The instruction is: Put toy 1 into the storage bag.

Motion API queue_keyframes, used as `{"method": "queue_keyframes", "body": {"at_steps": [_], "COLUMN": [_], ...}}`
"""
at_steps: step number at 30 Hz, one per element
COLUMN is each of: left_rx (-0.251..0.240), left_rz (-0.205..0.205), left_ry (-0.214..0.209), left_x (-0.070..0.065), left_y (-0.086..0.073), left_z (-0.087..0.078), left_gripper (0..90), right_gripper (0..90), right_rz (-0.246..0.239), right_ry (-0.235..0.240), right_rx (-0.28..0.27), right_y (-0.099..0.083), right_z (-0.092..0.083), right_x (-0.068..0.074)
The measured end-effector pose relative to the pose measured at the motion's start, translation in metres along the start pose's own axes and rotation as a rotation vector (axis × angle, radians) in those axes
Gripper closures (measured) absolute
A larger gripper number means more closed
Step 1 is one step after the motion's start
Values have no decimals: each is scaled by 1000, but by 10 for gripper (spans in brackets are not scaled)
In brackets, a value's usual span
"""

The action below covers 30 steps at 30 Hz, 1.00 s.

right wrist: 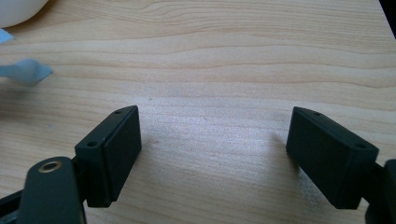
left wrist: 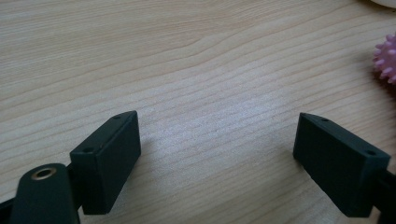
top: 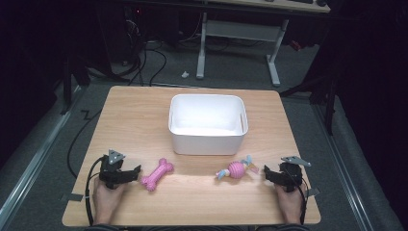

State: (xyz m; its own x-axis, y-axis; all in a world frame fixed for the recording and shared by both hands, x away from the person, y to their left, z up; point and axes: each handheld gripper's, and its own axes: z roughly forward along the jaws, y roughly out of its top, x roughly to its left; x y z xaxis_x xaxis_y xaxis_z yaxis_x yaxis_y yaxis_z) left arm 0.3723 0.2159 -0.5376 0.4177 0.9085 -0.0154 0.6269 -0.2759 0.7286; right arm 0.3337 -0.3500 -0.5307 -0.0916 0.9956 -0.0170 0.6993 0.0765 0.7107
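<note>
Wooden table [top: 192,202] bearing a white bin [top: 207,124] at centre. Before it lie a pink bone toy [top: 157,174], just beside the left gripper [top: 136,172], and a spiky ball toy with rope ends [top: 235,170], near the right gripper [top: 267,174]. Both grippers' jaws stand spread, empty. The bone likely handles light and rubbery; its narrow shaft offers the best hold. The left gripper view alone reveals the ball's spikes.

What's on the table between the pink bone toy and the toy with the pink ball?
Nothing. In the high view, the stretch of wooden table between the pink bone toy and the ball toy is bare wood.
</note>
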Motion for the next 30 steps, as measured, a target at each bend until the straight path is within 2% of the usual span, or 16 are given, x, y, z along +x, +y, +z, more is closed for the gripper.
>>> {"method": "queue_keyframes", "body": {"at_steps": [20, 25, 30], "left_rx": [-1, 6, 5], "left_rz": [7, 13, -9], "left_ry": [-6, -13, -31], "left_x": [0, 2, 7], "left_y": [0, 1, 1], "left_z": [0, -1, -3], "left_gripper": [150, 176, 200], "right_gripper": [194, 201, 202], "right_rz": [3, 1, 0], "right_ry": [1, 3, 5], "right_rx": [3, -1, -2], "right_y": [0, 0, 0], "right_z": [-1, -1, -1], "right_x": [1, 1, 1]}}
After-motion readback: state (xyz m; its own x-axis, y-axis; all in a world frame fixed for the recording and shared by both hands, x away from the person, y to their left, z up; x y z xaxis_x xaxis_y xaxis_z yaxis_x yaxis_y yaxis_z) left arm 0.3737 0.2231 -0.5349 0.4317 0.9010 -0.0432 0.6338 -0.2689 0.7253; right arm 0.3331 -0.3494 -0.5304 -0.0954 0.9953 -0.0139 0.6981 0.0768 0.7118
